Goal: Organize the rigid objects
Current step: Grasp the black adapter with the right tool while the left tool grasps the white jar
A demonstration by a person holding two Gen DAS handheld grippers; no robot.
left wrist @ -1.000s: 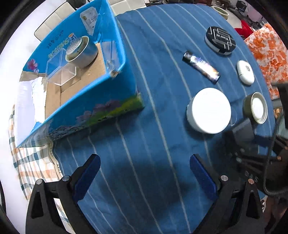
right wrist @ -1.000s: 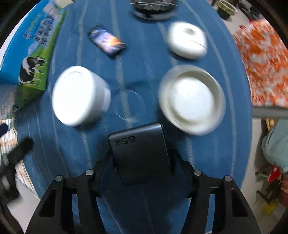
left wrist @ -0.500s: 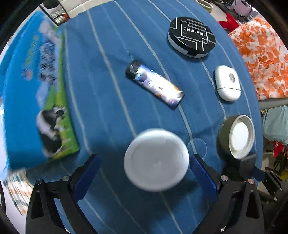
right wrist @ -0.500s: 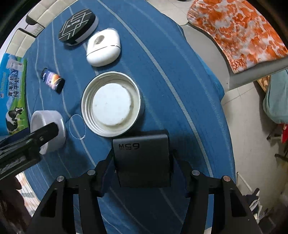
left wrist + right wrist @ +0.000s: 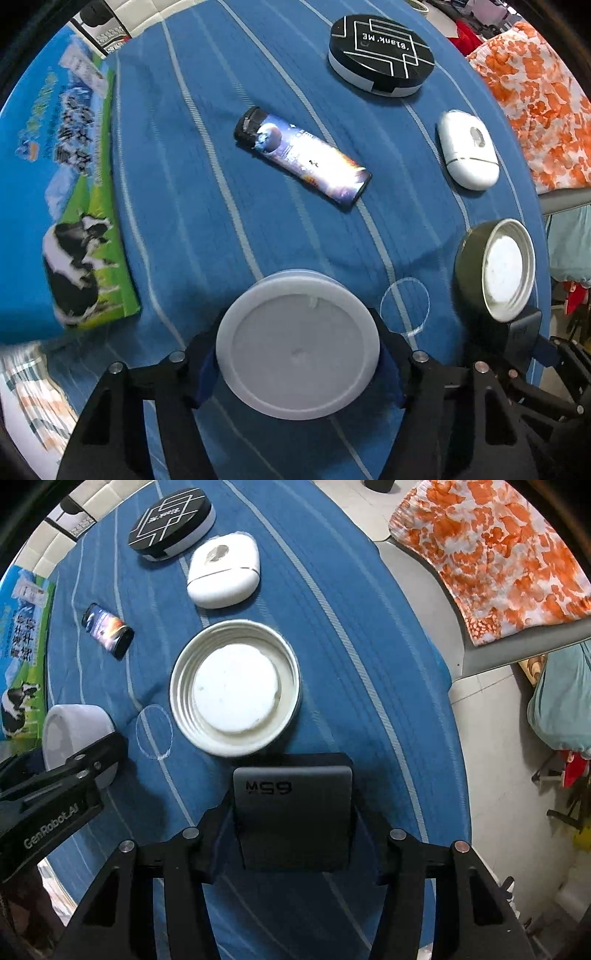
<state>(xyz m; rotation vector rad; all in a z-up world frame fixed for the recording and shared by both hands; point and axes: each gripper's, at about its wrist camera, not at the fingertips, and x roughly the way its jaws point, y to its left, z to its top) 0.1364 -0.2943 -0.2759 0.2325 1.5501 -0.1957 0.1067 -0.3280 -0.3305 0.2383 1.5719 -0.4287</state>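
Observation:
A white round jar (image 5: pixel 297 347) stands on the blue striped tablecloth (image 5: pixel 207 206). My left gripper (image 5: pixel 299 369) points down over it. Its jaws are closing, and the blue pads (image 5: pixel 207 373) touch the jar's sides under the rim. My right gripper (image 5: pixel 293 812) is shut on a dark grey charger block (image 5: pixel 293 801) and still tightening, just above the cloth near the table's edge. An upturned metal lid (image 5: pixel 234 692) lies just beyond the charger. In the right wrist view the left gripper (image 5: pixel 74 775) and the white jar (image 5: pixel 74 723) show at the left.
A printed lighter (image 5: pixel 301 162), a black round tin (image 5: pixel 380 55), a white oval case (image 5: pixel 467 149) and a clear disc (image 5: pixel 405 306) lie on the cloth. The blue milk carton box (image 5: pixel 55 206) stands at the left. Orange-patterned fabric (image 5: pixel 491 554) lies beyond the table's right edge.
My left gripper left the blue box, came down over the white jar, and its jaws narrowed onto it. The right gripper rolled a little and kept the charger.

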